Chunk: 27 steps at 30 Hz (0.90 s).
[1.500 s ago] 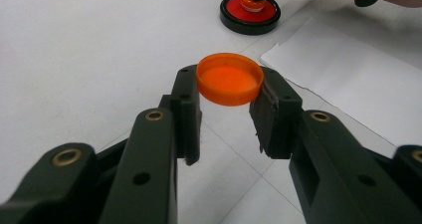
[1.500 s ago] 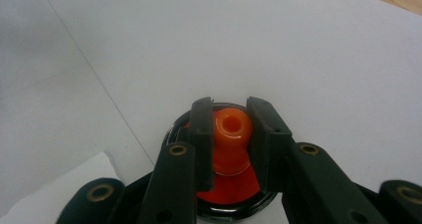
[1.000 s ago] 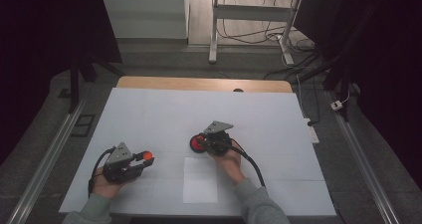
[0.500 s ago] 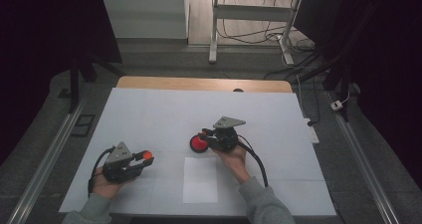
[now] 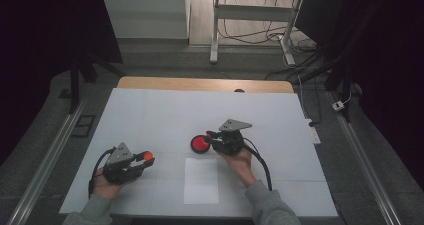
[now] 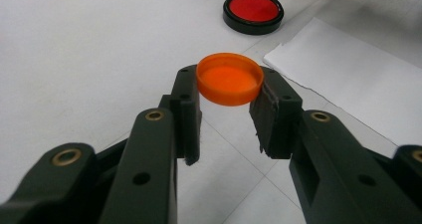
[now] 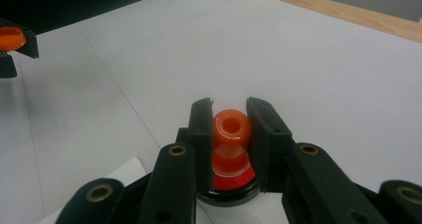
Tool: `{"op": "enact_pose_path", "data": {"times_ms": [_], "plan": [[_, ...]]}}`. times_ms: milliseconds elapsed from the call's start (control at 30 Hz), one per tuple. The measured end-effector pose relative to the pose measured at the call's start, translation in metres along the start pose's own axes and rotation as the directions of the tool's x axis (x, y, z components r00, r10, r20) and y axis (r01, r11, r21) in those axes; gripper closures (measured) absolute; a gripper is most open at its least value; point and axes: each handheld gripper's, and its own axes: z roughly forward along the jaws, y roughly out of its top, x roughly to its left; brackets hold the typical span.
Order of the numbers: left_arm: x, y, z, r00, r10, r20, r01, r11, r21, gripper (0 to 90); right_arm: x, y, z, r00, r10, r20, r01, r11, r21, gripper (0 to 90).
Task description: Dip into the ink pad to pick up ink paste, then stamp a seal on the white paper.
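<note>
My left gripper (image 6: 226, 92) is clamped on an orange cap (image 6: 229, 78): both pads press its rim from either side, and it rides open side up, clear of the white table cover (image 6: 74, 45). In the high view that gripper (image 5: 142, 160) sits near the front left of the table, nose pointing right. My right gripper (image 7: 230, 129) is clenched on a small orange bottle (image 7: 231, 134), its round mouth turned toward the camera and a pad flat against each side. The bottle hangs directly over a black-rimmed red dish (image 7: 231, 186); I cannot tell whether they touch. From above, the right gripper (image 5: 212, 137) is near table centre with the red dish (image 5: 200, 144) at its tip. A white sheet of paper (image 5: 201, 180) lies on the cover between my two hands, just in front of the dish.
</note>
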Motion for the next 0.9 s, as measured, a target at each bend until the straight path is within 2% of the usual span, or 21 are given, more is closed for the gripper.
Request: {"op": "enact_pose_path", "data": {"times_ms": [533, 767, 900], "plan": [[0.0, 0.0, 0.0, 1.0, 0.005, 0.002, -0.005, 1.0, 0.002, 65.0, 0.004, -0.003, -0.019, 0.9995, -0.013, -0.03, 0.013, 1.0, -0.026, 72.4], [0.0, 0.0, 0.0, 1.0, 0.001, -0.001, -0.001, 1.0, -0.003, 65.0, 0.004, -0.007, -0.028, 0.9988, 0.004, -0.049, -0.006, 0.999, -0.04, 72.4], [0.0, 0.0, -0.001, 1.0, 0.002, -0.001, -0.002, 1.0, -0.004, 65.0, 0.006, -0.007, -0.035, 0.9986, -0.003, -0.053, 0.001, 0.999, -0.044, 72.4]]}}
